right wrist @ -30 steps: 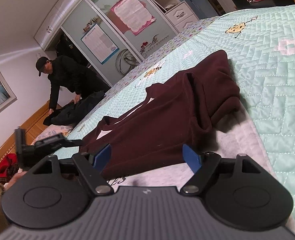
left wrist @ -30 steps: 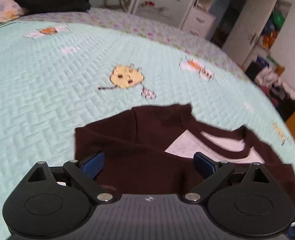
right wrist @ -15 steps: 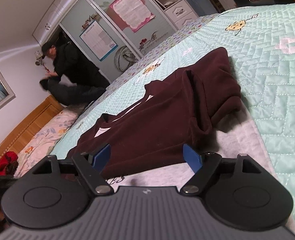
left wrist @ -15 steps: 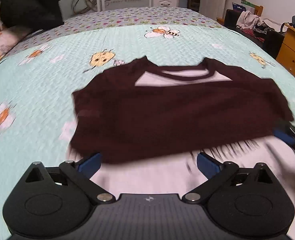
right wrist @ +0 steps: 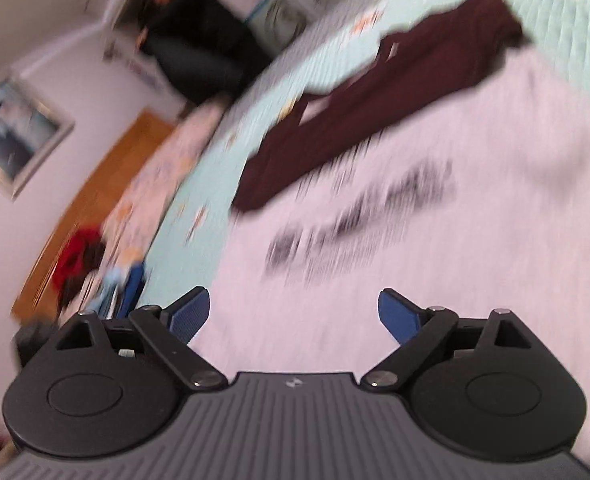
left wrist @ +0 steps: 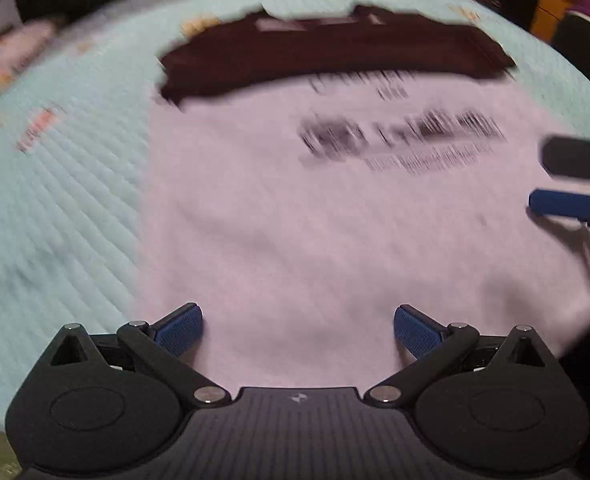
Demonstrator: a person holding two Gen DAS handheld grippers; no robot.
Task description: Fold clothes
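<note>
A shirt with a pale body [left wrist: 295, 220] [right wrist: 475, 208] and dark print lies flat on the mint quilted bed [left wrist: 55, 200]. Its maroon sleeves and collar part [left wrist: 335, 56] [right wrist: 375, 108] are folded across the far end. My left gripper [left wrist: 298, 330] is open above the pale hem, nothing between its blue pads. My right gripper [right wrist: 293, 314] hovers over the pale cloth, jaws still opening and empty; its fingertips [left wrist: 563, 204] show at the right edge of the left wrist view. Both views are blurred by motion.
A person in dark clothes [right wrist: 199, 52] bends over at the head of the bed near a wardrobe. A wooden headboard [right wrist: 95, 192], pillows and red clothes [right wrist: 77, 256] lie to the left. A wooden cabinet [left wrist: 555, 8] stands beyond the bed.
Both grippers have pulled back from the maroon part toward the pale hem, and the views now look down on the pale body. The right jaws stand wider than before.
</note>
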